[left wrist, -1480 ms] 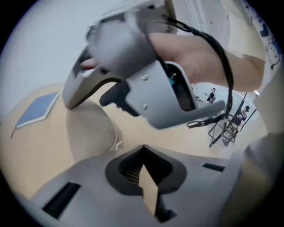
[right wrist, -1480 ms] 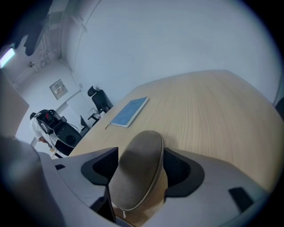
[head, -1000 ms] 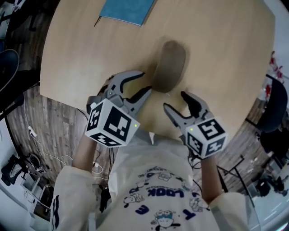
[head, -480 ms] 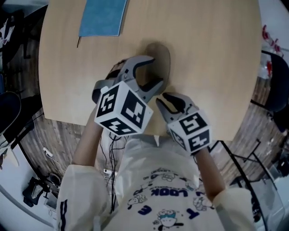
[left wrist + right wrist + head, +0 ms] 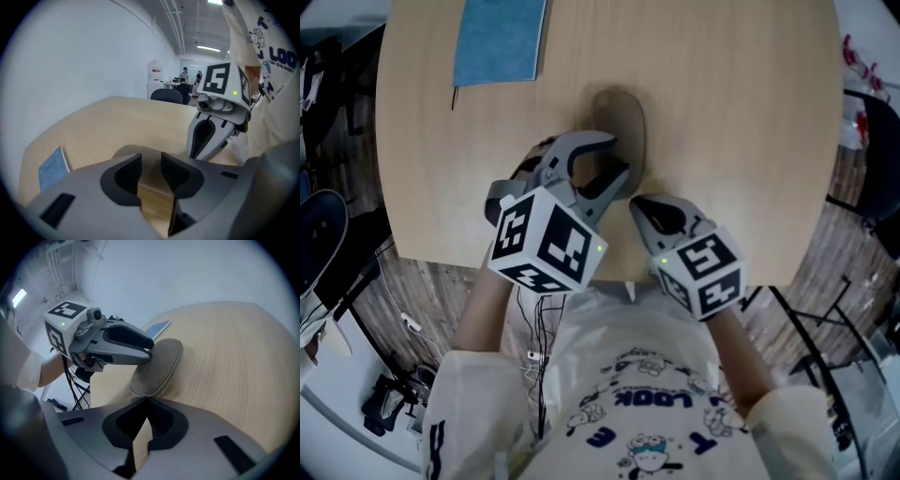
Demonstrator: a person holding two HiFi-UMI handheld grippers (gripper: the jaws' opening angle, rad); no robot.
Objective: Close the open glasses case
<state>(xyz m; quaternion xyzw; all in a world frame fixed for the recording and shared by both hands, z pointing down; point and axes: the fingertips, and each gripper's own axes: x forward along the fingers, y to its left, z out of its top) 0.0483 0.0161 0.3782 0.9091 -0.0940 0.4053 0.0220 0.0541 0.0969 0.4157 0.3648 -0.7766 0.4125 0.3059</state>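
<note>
Pale wood grain covers the round surface (image 5: 750,112), and on it, a little left of centre, lies the glasses case (image 5: 619,117), a flat grey-brown oval with its long axis running from near to far. In the right gripper view a seam line runs along its right side; whether the lid is fully down I cannot tell. The left tongs (image 5: 621,157) reach in from the near left, their tips over the case's near-left edge. The jaws have just been closing and now stand partly apart. The gap between the pads shows only bare wood, with the case's edge just beyond, so they press on nothing. Just right of them, at the case's near end, the right tongs (image 5: 637,204) point down toward the surface. Their jaws have just come together, and they meet tip to tip with nothing between them. Each pair of tongs carries a cube with square black-and-white markers on its near end. Far to the left, well apart from the case, a blue notebook (image 5: 499,37) lies flat near the surface's far edge. Nearest of all is the person's white printed shirt (image 5: 628,394), and to the left, below the surface's edge, dark cables (image 5: 539,319) hang over a wood-patterned floor (image 5: 441,281).
</note>
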